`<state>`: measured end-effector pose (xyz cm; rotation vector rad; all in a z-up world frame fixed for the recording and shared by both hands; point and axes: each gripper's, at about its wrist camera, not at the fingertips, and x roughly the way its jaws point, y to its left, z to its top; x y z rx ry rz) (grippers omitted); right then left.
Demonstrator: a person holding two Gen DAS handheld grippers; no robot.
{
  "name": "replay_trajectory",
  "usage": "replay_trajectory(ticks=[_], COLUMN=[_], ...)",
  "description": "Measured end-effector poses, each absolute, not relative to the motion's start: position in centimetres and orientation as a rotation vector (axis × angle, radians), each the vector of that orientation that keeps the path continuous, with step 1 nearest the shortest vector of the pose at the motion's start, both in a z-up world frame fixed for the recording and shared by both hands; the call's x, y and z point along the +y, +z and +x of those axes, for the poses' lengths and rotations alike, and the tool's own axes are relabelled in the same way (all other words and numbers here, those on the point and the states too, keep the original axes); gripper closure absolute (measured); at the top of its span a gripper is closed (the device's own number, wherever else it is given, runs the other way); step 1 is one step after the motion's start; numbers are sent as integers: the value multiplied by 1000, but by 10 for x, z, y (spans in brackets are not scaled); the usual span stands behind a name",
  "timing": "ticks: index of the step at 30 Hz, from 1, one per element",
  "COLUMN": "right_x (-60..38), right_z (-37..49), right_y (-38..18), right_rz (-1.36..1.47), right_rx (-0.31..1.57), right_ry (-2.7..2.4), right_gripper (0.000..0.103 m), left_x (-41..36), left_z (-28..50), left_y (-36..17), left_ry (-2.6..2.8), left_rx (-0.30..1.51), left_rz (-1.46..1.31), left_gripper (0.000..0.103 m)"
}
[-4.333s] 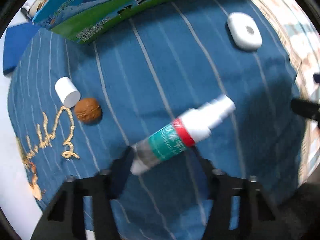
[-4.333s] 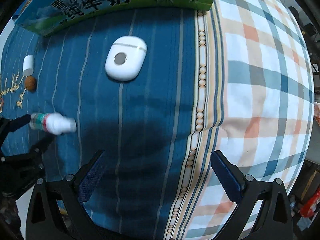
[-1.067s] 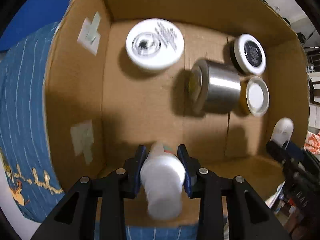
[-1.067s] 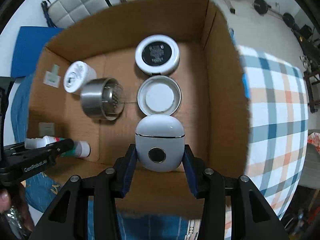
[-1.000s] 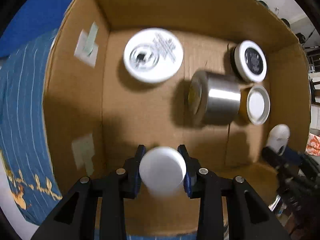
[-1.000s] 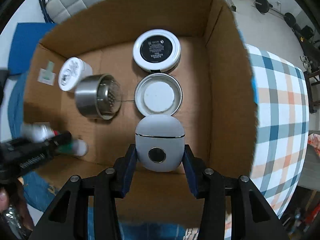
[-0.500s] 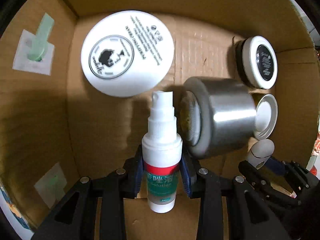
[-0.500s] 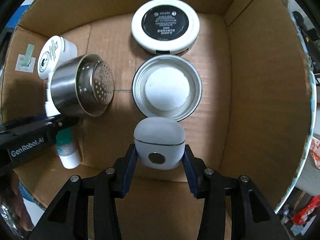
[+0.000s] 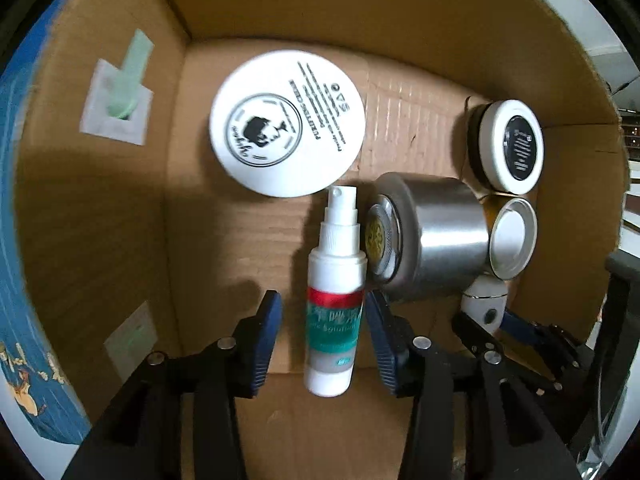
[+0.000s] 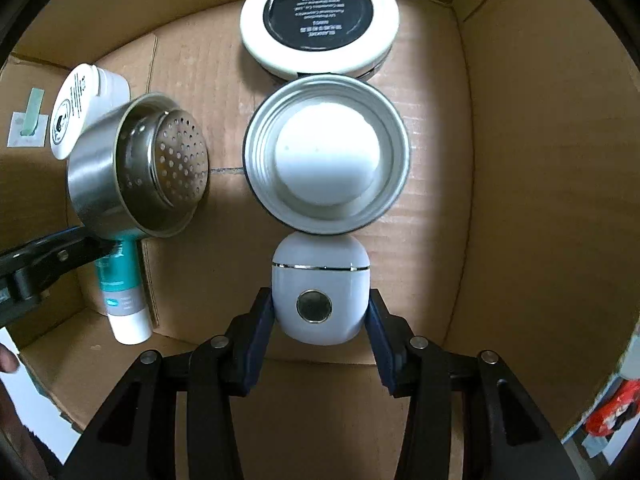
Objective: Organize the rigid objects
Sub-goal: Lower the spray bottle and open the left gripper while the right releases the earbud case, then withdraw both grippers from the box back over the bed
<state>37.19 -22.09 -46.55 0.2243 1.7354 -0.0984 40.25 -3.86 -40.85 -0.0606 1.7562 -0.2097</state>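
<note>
A: We had the left gripper [image 9: 322,334] spread wide, gripping nothing; the spray bottle [image 9: 336,300] lay loose between its fingers on the floor of the cardboard box [image 9: 100,208], just beside the steel strainer cup [image 9: 432,240].

B: And our right gripper [image 10: 320,318] looked closed on the white case [image 10: 320,292], low in the box, touching the open tin [image 10: 326,158].

A: Lifting out carelessly, we risked a finger catching the bottle and rolling it.

The box [image 9: 100,208] is matt, ribbed brown cardboard. The strainer cup [image 10: 136,184] is brushed, shiny metal, and the case [image 10: 320,296] is smooth glossy white plastic. The spray bottle [image 9: 334,304] is smooth white plastic with a glossy printed label.
</note>
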Motion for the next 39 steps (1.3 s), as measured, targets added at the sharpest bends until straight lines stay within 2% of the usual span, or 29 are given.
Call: replay_trajectory(ticks=[1, 5, 6, 8, 13, 15, 21, 25, 27, 30, 39], right_x=[-221, -219, -217, -213, -208, -207, -210, -218, -220, -223, -225], right_z=[372, 368, 366, 362, 349, 343, 319, 309, 298, 285, 238], right_y=[-463, -447, -442, -432, -397, -385, -351, -334, -320, -299, -246], right_rz=[230, 226, 221, 211, 221, 220, 214, 205, 196, 184, 154], right_rx=[1730, 1701, 1691, 1675, 1603, 1577, 1500, 1444, 1415, 1370, 1261], right_ry=[-99, -95, -92, -84, -73, -80, -84, -93, -92, -95, -83], right_gripper=[53, 38, 38, 37, 25, 16, 1, 0, 0, 0, 0], left_x=[-37, -31, -31, -28, -27, -28, -23, -23, -21, -21, -31], left_z=[400, 388, 385, 377, 349, 338, 325, 317, 306, 291, 238], left_y=[-404, -387, -382, -373, -342, -327, -286, -262, -249, -235, -190], left_ry=[-202, -181, -180, -178, -164, -147, -106, -81, -81, -84, -40], left_rx=[1743, 1692, 1684, 1664, 1584, 1537, 1452, 1369, 1334, 1293, 1177], left_rz=[-38, 17, 23, 20, 27, 43, 13, -8, -34, -71, 7], left_gripper=[61, 54, 53, 52, 52, 50, 47, 37, 20, 7, 7])
